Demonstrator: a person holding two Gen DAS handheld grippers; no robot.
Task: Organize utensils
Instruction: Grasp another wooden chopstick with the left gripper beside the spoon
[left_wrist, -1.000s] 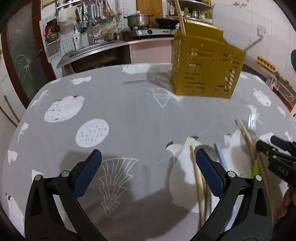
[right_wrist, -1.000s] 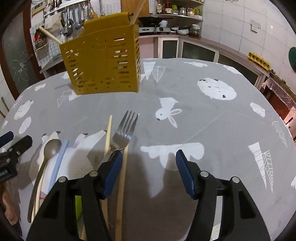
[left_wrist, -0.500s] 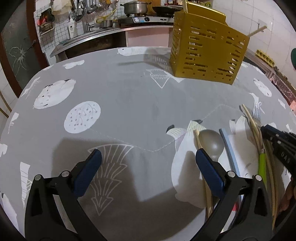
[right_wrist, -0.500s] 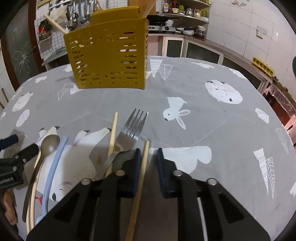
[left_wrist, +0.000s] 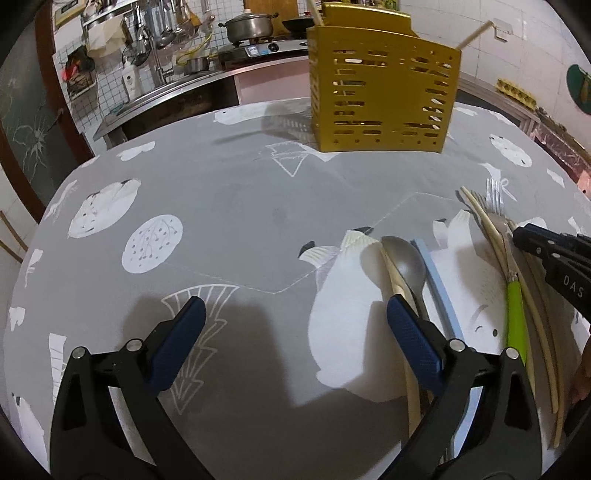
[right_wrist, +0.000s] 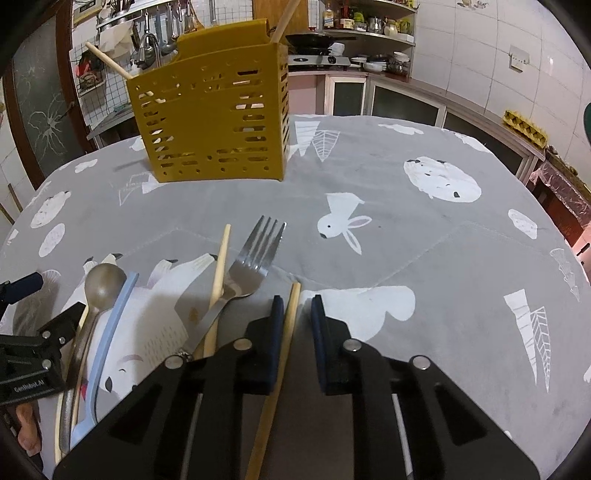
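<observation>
Left to right. Left gripper (left_wrist: 291, 325): jaws spread wide, holding nothing, over the near edge of the table (left_wrist: 229, 206), as a second ago. Beside it lie the spoon (right_wrist: 101, 282), a blue utensil (right_wrist: 110, 325), a loose chopstick (right_wrist: 220, 269) and the fork (right_wrist: 255, 258). Right gripper (right_wrist: 297, 306): open a second ago, its jaws have since narrowed around a second chopstick (right_wrist: 290, 314); the right pad shows a gap, so the grasp seems incomplete. The yellow holder (right_wrist: 214, 114) stands toward the far edge, apparently the destination.

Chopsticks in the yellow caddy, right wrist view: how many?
2. One chopstick leans out at the yellow caddy's left corner; another chopstick sticks up at its back right. Others inside may be hidden.
</observation>
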